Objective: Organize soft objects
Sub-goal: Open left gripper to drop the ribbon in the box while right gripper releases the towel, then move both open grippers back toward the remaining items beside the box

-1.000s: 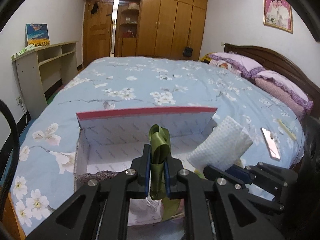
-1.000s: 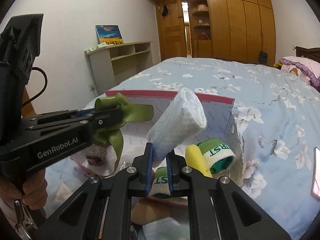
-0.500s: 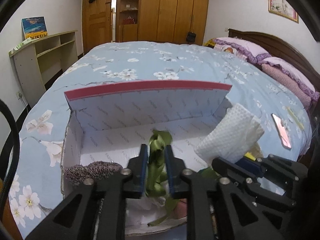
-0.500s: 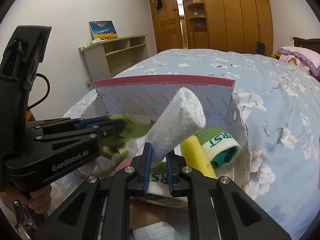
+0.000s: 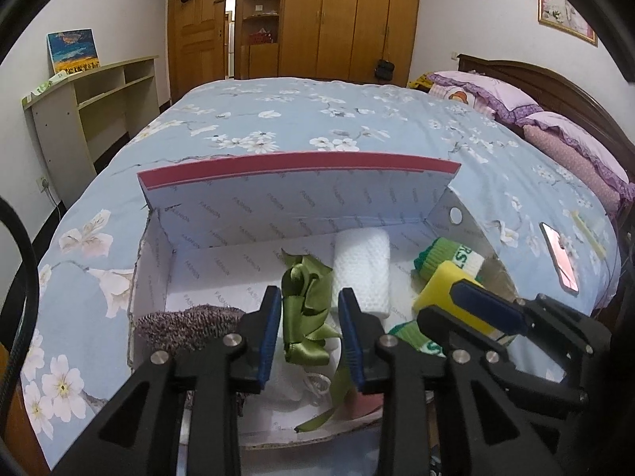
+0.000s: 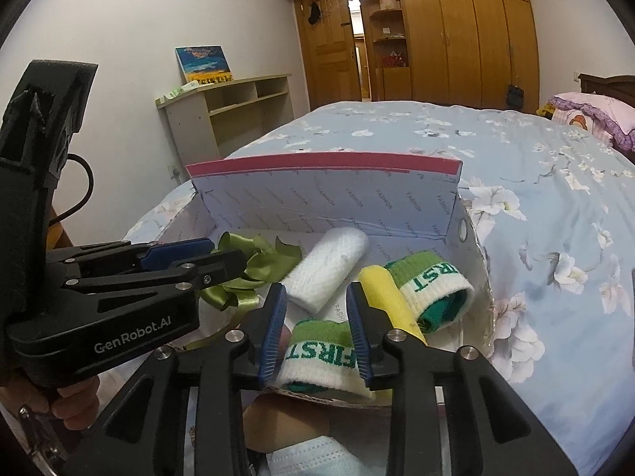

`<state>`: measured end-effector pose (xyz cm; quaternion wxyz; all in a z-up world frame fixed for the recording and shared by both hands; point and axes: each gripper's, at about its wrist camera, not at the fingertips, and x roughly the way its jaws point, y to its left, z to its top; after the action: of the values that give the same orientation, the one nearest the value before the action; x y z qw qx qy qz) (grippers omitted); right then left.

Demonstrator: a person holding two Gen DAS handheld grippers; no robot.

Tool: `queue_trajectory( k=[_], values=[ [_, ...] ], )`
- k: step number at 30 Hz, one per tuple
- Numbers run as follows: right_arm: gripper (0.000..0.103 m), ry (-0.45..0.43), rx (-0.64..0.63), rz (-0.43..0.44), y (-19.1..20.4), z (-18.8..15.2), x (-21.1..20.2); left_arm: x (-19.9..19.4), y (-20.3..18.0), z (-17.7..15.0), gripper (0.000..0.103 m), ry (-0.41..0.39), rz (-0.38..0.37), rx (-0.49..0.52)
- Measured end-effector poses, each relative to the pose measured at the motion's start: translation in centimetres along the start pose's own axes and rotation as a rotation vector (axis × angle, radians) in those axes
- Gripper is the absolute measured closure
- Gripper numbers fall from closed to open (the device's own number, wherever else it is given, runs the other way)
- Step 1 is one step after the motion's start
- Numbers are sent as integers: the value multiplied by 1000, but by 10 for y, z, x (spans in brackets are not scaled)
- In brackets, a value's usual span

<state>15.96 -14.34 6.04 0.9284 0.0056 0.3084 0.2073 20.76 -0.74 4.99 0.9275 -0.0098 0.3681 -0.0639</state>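
Observation:
A white cardboard box [image 5: 297, 162] with a red rim lies open on the flowered bed. A green ribbon bow [image 5: 307, 305] rests on its floor between the jaws of my left gripper [image 5: 309, 305], which are opening, and the pads stand off it. A rolled white towel [image 6: 329, 265] lies in the box [image 6: 317, 162]. Its near end sits just ahead of my right gripper [image 6: 316, 301], whose jaws are opening too, with nothing pressed between them. In the right wrist view the left gripper [image 6: 198, 261] reaches in from the left.
In the box also lie two green-and-white "FIRST" cuffs [image 6: 432, 281] [image 6: 321, 353], a yellow sponge [image 6: 385, 297] and a brown knit piece [image 5: 186, 321]. A phone [image 5: 559, 258] lies on the bed to the right. A face mask [image 6: 309, 460] sits below the box's near edge.
Both grippers sank toward the box and their jaws parted. The ribbon and the towel roll, held up before, now lie on the box floor.

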Motion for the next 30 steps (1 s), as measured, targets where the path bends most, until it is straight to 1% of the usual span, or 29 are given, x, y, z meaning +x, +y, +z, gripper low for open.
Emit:
queue_trajectory(
  k=[9, 15, 25, 28, 30],
  values=[
    [69, -25, 27, -6, -6, 1, -16, -18, -2, -1, 72, -7, -8, -15],
    [69, -38, 29, -9, -7, -4, -32, -34, -4, -4, 72, -18, -20, -18],
    [68, -43, 31, -37, -7, -20, -60, -58, -8, -21, 69, -32, -47, -16],
    [68, -41, 25, -42, -6, -26, -68, -62, -12, -26, 68, -26, -58, -13],
    [68, -37, 19, -41, -7, -29, -73, -63, -14, -30, 67, -19, -67, -5]
  ],
)
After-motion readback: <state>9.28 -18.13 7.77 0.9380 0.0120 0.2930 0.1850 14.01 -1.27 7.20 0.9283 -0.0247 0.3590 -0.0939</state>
